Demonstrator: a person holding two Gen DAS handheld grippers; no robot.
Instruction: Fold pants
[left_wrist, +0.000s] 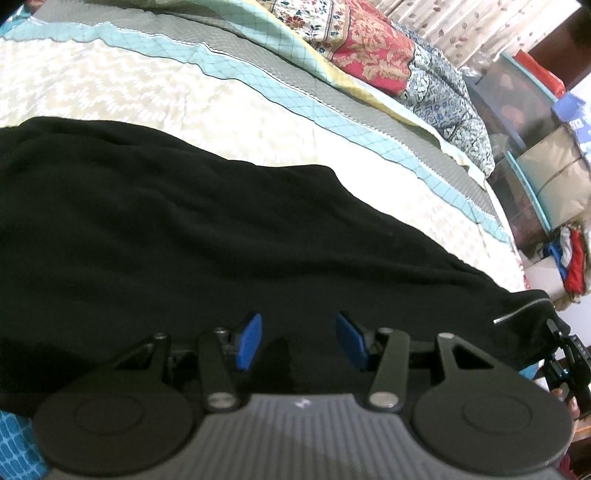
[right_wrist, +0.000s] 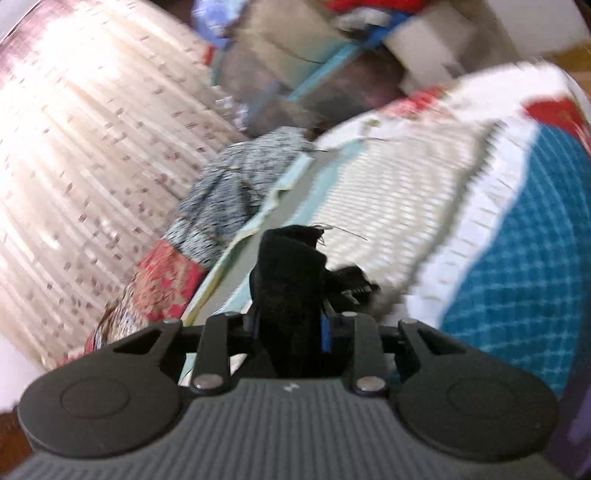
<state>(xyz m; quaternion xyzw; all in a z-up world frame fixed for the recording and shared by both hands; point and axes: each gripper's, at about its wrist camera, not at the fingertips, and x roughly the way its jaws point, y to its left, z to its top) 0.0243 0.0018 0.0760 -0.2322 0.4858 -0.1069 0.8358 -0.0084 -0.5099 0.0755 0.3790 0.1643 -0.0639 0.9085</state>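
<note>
Black pants (left_wrist: 177, 229) lie spread across the cream patterned bedcover (left_wrist: 147, 92) in the left wrist view, and a silver zipper (left_wrist: 517, 312) shows near their right end. My left gripper (left_wrist: 300, 341) hangs just over the near edge of the pants. It is open, and both blue pads (left_wrist: 251, 341) are bare. In the blurred right wrist view, my right gripper (right_wrist: 290, 328) is shut on a bunched end of the black pants (right_wrist: 288, 280). That end is lifted off the bed, and the cloth stands up between the fingers and hides most of the pads.
A grey and teal quilt border (left_wrist: 280, 92) runs along the far side of the bed, with floral blankets (left_wrist: 373, 48) heaped behind it. Curtains (right_wrist: 74, 147) hang beyond. Storage boxes (left_wrist: 524, 96) and a clothes pile (left_wrist: 572, 258) stand past the bed's right end.
</note>
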